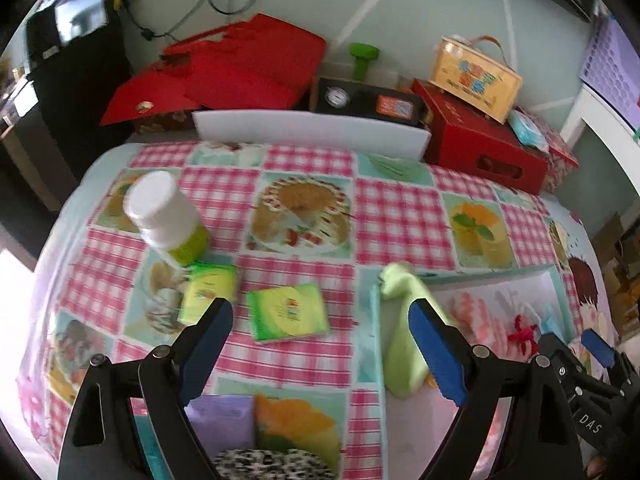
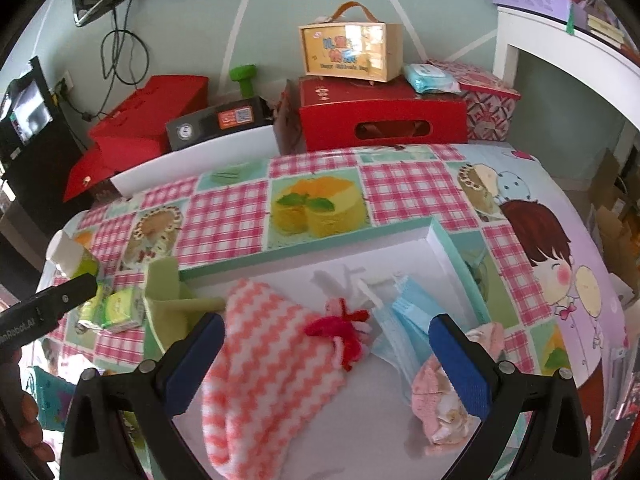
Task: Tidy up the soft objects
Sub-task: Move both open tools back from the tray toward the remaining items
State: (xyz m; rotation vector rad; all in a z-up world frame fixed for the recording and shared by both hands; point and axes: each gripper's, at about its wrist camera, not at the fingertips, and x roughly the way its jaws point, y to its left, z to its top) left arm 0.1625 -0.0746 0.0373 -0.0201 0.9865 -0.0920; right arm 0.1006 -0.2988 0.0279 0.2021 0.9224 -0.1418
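Fingers (image 1: 438,356) of both grippers spread wide and empty, the left gripper (image 1: 320,354) next needs lowering onto the tissue pack (image 1: 287,312) at frame centre, outside the tray (image 2: 440,236).

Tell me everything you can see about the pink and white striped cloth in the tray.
The cloth is a soft, fluffy knit with wavy coral-pink and white zigzag stripes. It lies bunched and rumpled inside the white tray, stretching from the middle toward the near edge. A red yarn bow sits at its far right end, beside the blue masks. Its left side lies next to the green cloth. The right claw hangs open over it; whether the pads touch it is unclear.
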